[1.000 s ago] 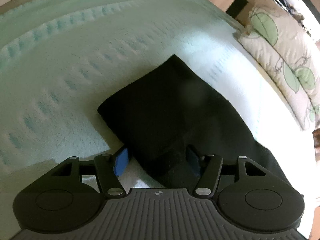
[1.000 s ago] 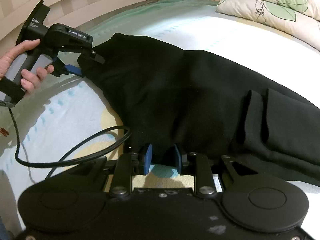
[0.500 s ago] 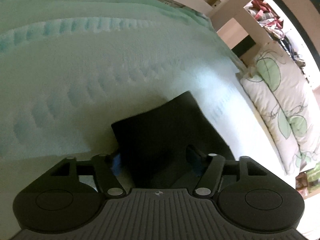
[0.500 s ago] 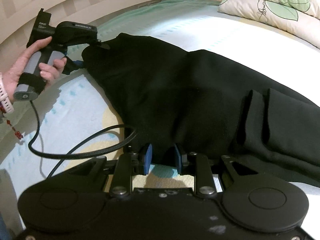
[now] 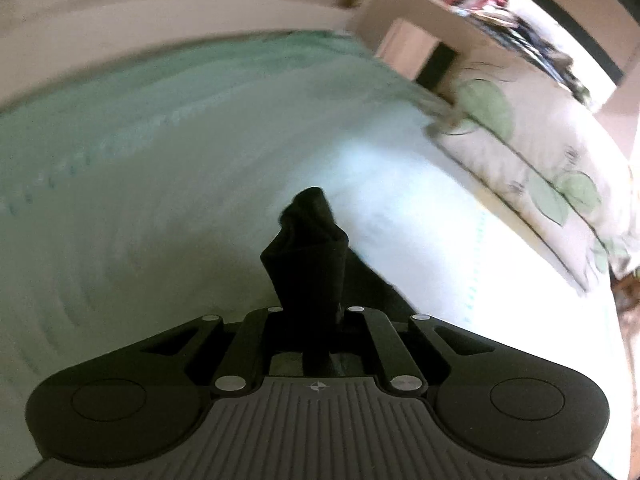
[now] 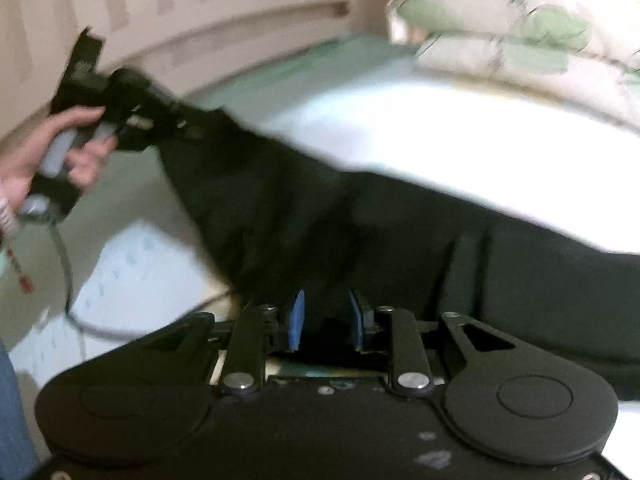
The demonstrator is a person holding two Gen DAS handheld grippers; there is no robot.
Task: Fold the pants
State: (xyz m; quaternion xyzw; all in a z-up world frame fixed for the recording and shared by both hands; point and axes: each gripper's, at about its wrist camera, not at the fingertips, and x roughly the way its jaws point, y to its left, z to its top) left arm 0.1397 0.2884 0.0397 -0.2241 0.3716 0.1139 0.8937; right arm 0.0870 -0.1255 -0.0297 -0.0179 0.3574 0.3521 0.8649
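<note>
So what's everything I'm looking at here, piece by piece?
pants: one, black, spread across the bed, near end lifted by both grippers
bed sheet: one, pale green and white, under the pants
pillows: two, cream with green leaves, stacked at the head of the bed
bed frame: one, beige, slatted, behind the sheet
cable: one, dark, trailing from the left gripper
left gripper: black, shut on a pants corner
right gripper: black with blue pads, gripping the pants edge
hand: one, holding the left gripper's handle

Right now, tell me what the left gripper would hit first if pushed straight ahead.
The left gripper is already shut on the pants, bunched ahead of it. Beyond that, likely the bed; motion blur leaves depth unclear.
</note>
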